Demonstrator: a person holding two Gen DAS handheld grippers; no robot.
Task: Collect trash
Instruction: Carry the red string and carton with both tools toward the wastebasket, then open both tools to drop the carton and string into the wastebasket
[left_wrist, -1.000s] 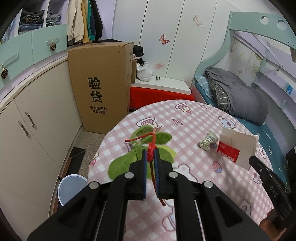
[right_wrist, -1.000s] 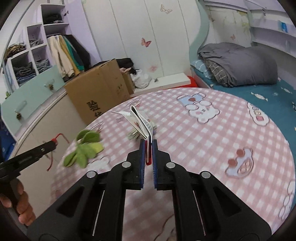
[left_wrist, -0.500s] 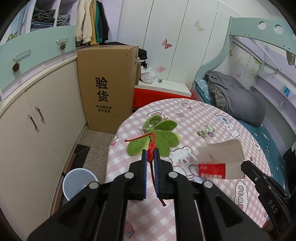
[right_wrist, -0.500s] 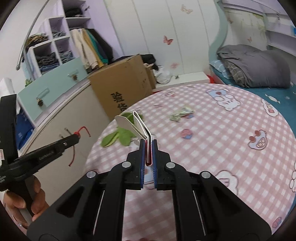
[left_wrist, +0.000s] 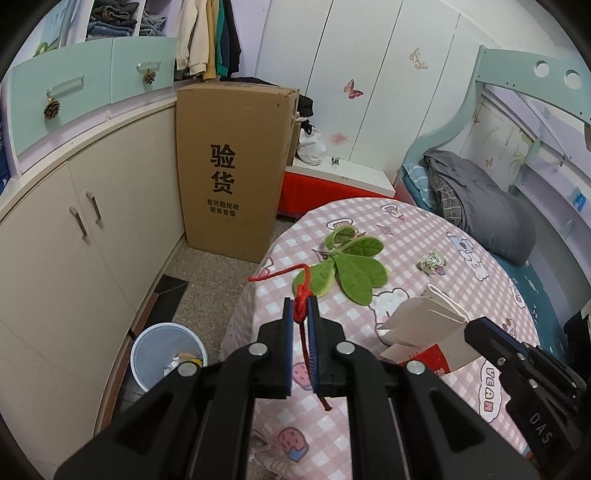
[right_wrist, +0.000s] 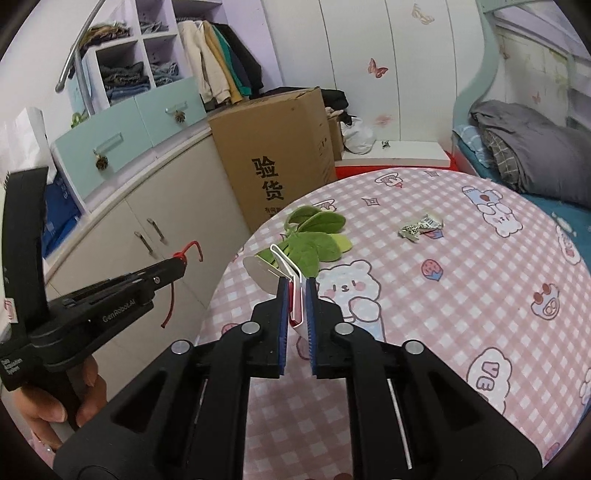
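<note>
My left gripper is shut on a red string and holds it in the air over the table's left edge; it also shows in the right wrist view. My right gripper is shut on a flattened white and red paper box, seen in the left wrist view held above the table. A white trash bin with some rubbish stands on the floor, left of the table. A crumpled wrapper lies on the pink checked tablecloth.
A green plush leaf lies on the table near its left edge. A tall cardboard box stands behind the bin against beige cabinets. A bed with a grey blanket is at the right.
Both grippers have pulled back and to the left with their loads. The leaf and wrapper now lie farther off, and the trash bin shows more fully at lower left.
</note>
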